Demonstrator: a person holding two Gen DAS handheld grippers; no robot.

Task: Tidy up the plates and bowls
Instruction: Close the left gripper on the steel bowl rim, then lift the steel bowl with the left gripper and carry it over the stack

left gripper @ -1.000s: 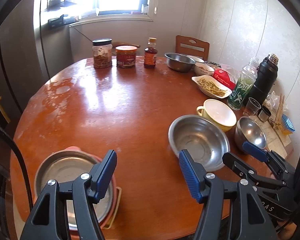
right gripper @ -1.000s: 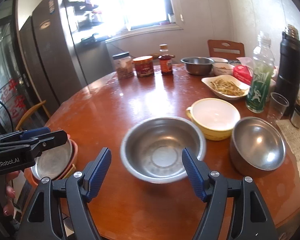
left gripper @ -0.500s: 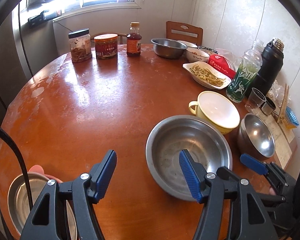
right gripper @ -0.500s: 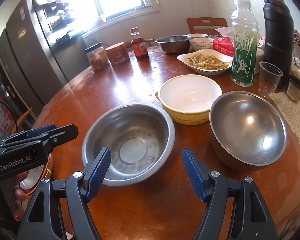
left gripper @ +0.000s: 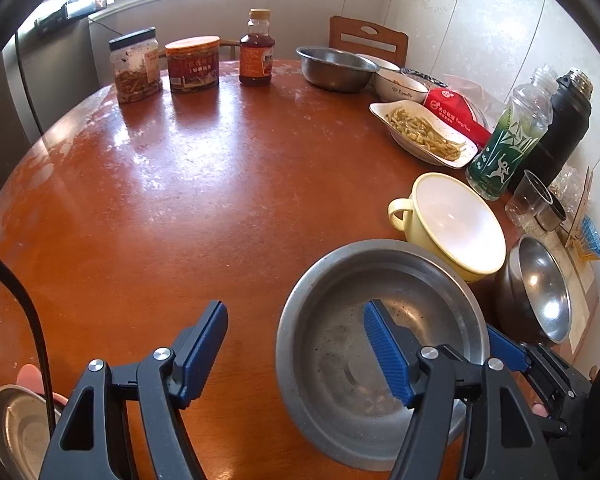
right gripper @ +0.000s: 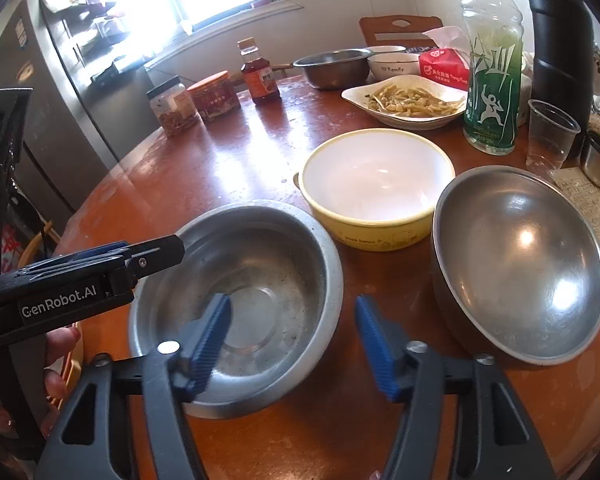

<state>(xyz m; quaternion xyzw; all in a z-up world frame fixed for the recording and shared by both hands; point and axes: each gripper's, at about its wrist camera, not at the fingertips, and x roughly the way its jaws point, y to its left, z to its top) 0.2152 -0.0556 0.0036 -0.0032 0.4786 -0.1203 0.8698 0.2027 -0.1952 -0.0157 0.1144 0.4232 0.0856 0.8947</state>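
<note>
Steel bowl (right gripper: 260, 280) straddled by both grippers' fingers, left opening, right closing; left gripper (right gripper: 100, 264) reads "GenRobot.AI".

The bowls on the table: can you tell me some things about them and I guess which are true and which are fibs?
1. The yellow bowl is empty. True.
2. The wide steel bowl sits between both grippers. True: the left gripper is opening and the right gripper is closing astride its rim.
3. The round steel bowl is stacked inside the yellow one. False: it stands beside it on the table.
4. The white dish is empty. False: it holds food.
</note>
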